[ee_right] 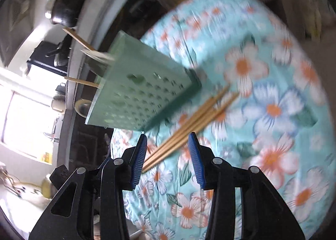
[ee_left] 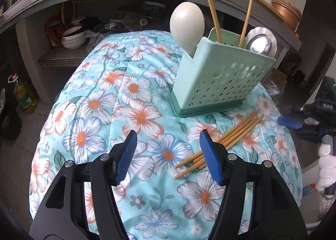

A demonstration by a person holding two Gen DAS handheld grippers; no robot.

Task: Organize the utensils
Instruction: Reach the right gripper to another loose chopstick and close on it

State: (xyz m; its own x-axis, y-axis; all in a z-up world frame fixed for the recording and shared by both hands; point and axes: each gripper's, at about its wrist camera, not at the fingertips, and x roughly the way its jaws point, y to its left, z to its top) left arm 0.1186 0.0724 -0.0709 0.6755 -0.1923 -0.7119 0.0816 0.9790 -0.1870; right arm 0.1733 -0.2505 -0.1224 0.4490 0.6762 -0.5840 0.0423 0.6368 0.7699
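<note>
Chopsticks (ee_left: 220,143) lie loose in a bundle on the floral cloth (ee_left: 126,114), near its right edge, just in front of the green holder (ee_left: 222,80). Holder stands toward the far right corner and already has two chopsticks, a white spoon (ee_left: 187,23) and a metal ladle (ee_left: 260,44) upright in it.

Left gripper (ee_left: 168,156) — jaws apart, nothing between them. The bundle's near ends run under its right finger (ee_left: 210,156), so the sticks sit off to its right, not in the gap.

Right gripper (ee_right: 168,156) — jaws parted, nothing clamped. View is motion-blurred, but the bundle (ee_right: 189,126) runs straight up through the gap between the pads; its near ends are at the left pad (ee_right: 138,160), cannot tell if touching.

Key relation: the bundle's long axis runs diagonally, near ends toward the front, tips toward the holder's base. That axis lines up with the right gripper's pointing direction, so its pads would close across the sticks. My read: the right hand is nearer and better placed for the pick; the left would need to shift right.

Risk as I see it — several sticks fanned out, so a pinch may catch only some.
</note>
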